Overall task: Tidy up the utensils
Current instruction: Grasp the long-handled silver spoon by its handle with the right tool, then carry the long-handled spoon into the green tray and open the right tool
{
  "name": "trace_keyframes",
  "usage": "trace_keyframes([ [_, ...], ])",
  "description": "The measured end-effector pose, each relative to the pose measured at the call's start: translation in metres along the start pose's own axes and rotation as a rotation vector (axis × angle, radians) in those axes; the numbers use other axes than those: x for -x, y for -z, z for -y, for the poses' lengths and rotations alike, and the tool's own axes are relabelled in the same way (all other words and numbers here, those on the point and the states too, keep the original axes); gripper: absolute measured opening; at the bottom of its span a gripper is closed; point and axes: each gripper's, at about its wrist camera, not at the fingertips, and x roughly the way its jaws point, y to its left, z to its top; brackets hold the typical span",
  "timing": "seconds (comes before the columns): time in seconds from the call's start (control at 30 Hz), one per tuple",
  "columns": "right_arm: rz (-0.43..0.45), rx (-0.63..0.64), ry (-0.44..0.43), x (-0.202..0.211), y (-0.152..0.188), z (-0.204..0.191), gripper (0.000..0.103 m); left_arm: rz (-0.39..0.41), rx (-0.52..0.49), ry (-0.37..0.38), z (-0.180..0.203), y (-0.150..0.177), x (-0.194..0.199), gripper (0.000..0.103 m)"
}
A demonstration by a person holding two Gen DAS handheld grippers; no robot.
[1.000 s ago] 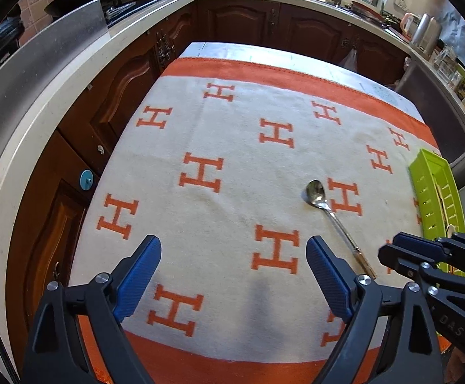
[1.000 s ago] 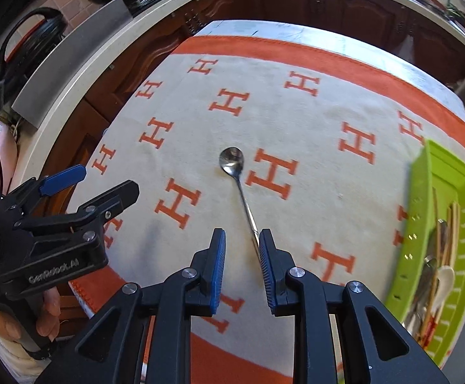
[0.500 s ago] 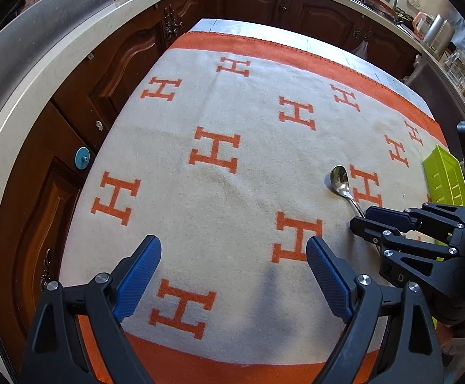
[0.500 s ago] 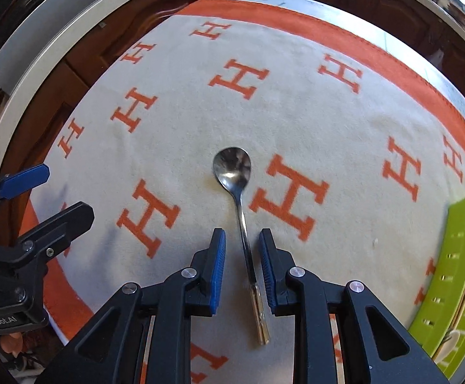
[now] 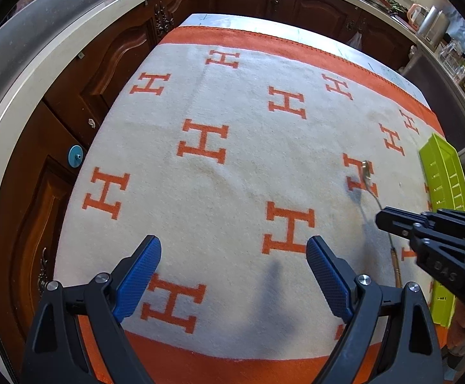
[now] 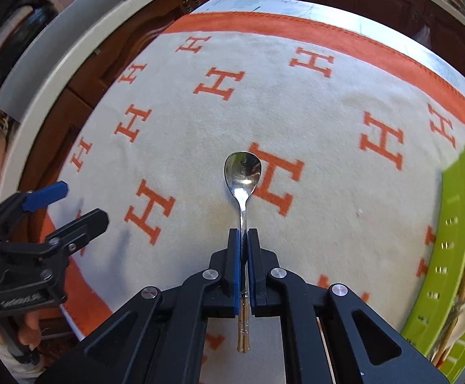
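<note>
Right gripper (image 6: 242, 240) is clamping shut on the spoon (image 6: 242, 172) handle, spoon lying on the blanket (image 6: 296, 102). Left gripper (image 5: 232, 275) is hanging wide open, empty. Pending, likely: lifting and carrying to green tray (image 6: 456, 224).

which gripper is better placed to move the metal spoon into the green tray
Right. The right gripper is already shut on the thin handle of the silver metal spoon, and the lime green plastic tray lies on its side. The left gripper hangs open over bare blanket.

Right gripper (image 5: 380, 220) grips spoon (image 5: 367, 179) (left jaws wide).
</note>
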Motion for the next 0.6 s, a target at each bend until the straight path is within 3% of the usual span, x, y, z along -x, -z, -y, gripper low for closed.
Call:
trace_keyframes([
  [0.3, 0.115, -0.183, -0.040, 0.087, 0.065, 0.044, 0.004, 0.002, -0.083, 0.023, 0.036, 0.007, 0.014, 0.091],
  [0.6, 0.190, -0.362, 0.054, 0.148, 0.147, 0.115, 0.004, 0.014, -0.219, 0.068, 0.104, 0.019, 0.036, 0.092],
])
